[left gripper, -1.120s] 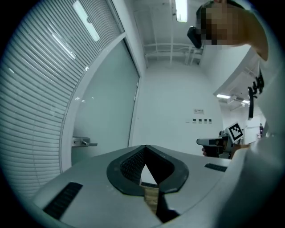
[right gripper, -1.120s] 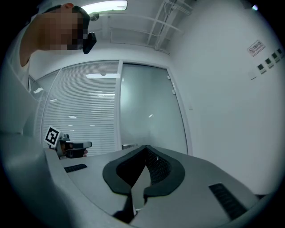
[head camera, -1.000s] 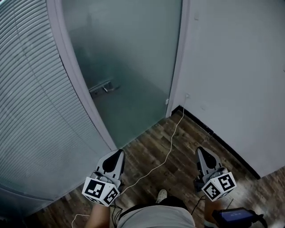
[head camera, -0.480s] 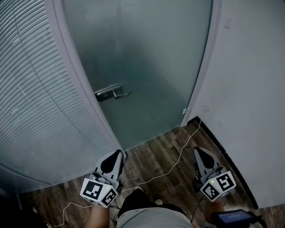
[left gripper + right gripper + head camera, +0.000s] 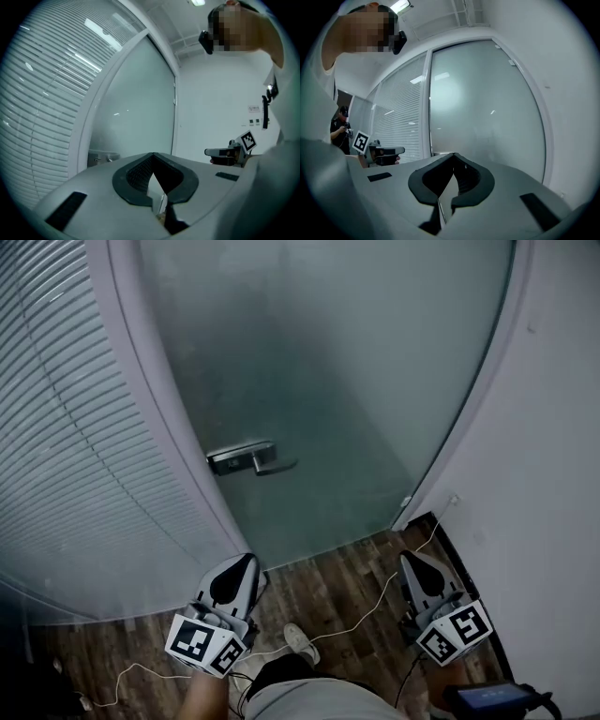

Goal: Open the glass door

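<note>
Obscuring everything behind, frosted glass door (image 5: pixel 328 381); top cut off

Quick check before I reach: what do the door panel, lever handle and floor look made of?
Door panel: frosted glass, matte grey-green, nothing sharp shows through.
Lever handle: probably brushed metal, silvery with a dull sheen.
Floor: dark wood-look planks with visible seams; real wood or laminate unclear.

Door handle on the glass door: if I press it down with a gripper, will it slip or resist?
The door handle looks like smooth bare metal, so it may be slippery to press. It is a short, level lever, so it likely pivots down against a spring. The glass door is a large frosted pane, probably heavy to swing.
</note>
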